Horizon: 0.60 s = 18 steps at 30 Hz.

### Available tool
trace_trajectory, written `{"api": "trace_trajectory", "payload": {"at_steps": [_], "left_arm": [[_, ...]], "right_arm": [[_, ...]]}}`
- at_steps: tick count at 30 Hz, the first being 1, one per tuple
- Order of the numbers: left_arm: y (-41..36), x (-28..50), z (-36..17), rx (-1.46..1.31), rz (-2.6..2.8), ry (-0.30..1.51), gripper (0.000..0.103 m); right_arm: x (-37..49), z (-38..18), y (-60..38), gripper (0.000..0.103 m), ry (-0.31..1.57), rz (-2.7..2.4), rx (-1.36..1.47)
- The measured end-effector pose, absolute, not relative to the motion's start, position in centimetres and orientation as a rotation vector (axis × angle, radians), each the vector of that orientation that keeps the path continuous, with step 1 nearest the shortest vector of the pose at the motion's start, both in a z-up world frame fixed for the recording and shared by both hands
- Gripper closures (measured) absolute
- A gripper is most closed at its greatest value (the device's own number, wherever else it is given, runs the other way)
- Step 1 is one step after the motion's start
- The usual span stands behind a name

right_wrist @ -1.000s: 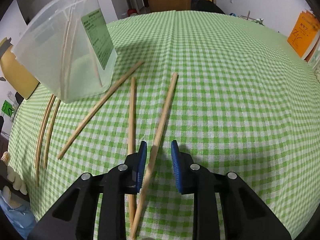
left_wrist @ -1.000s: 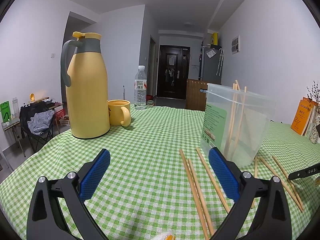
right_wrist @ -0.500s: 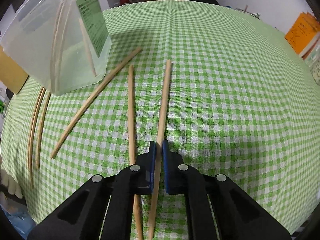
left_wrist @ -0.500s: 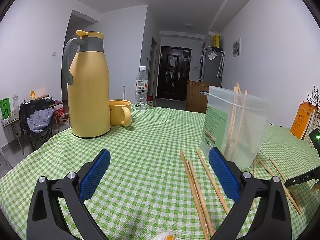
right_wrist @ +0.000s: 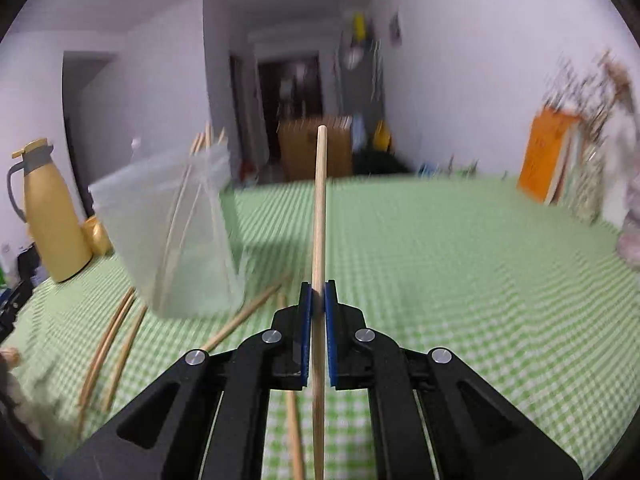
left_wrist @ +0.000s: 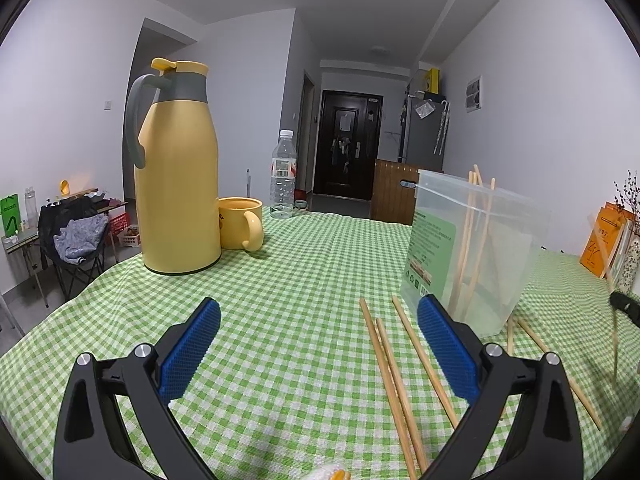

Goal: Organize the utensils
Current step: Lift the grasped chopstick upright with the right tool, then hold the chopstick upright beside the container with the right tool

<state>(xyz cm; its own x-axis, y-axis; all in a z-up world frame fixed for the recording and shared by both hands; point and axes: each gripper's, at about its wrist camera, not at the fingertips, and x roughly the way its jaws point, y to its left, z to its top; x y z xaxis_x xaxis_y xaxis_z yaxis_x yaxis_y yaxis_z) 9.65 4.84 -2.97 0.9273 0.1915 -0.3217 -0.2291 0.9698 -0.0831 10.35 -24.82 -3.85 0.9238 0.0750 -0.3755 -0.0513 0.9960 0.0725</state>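
My right gripper (right_wrist: 319, 294) is shut on a wooden chopstick (right_wrist: 321, 208), lifted off the green checked tablecloth (right_wrist: 440, 264) and pointing up and forward. A clear plastic container (right_wrist: 172, 232) with several chopsticks standing in it is to its left; it also shows in the left wrist view (left_wrist: 472, 256). More loose chopsticks (left_wrist: 400, 364) lie on the cloth around the container. My left gripper (left_wrist: 320, 344) is open and empty, low over the cloth left of the container. The held chopstick shows blurred at the right edge (left_wrist: 614, 320).
A yellow thermos jug (left_wrist: 176, 176), a yellow mug (left_wrist: 240, 228) and a water bottle (left_wrist: 284, 176) stand at the back left. Orange books (right_wrist: 552, 160) and a vase of dried flowers (right_wrist: 628, 184) stand at the right. The table edge is near on the left.
My right gripper closed on a chopstick lying on the cloth, then lifted it and tilted upward. The left gripper barely moved.
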Motion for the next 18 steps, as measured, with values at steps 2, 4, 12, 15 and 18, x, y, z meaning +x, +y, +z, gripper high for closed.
{"api": "trace_trajectory", "payload": {"at_steps": [2, 4, 12, 15, 18], "left_arm": [[4.7, 9.8, -3.0, -0.113, 0.218, 0.320, 0.007], [4.5, 9.8, -3.0, -0.104, 0.221, 0.321, 0.007], [4.2, 10.1, -3.0, -0.090, 0.230, 0.329, 0.007], [4.2, 10.2, -3.0, -0.089, 0.233, 0.330, 0.007], [4.2, 10.2, -3.0, -0.088, 0.234, 0.331, 0.007]], "right_arm": [[9.4, -4.0, -24.8, 0.096, 0.323, 0.042, 0.056], [8.6, -4.0, -25.2, 0.096, 0.274, 0.032, 0.064], [7.8, -3.6, -25.5, 0.096, 0.215, 0.034, 0.064], [8.0, -3.7, -25.6, 0.096, 0.205, 0.034, 0.067], [7.9, -3.7, -25.5, 0.096, 0.204, 0.038, 0.065]]}}
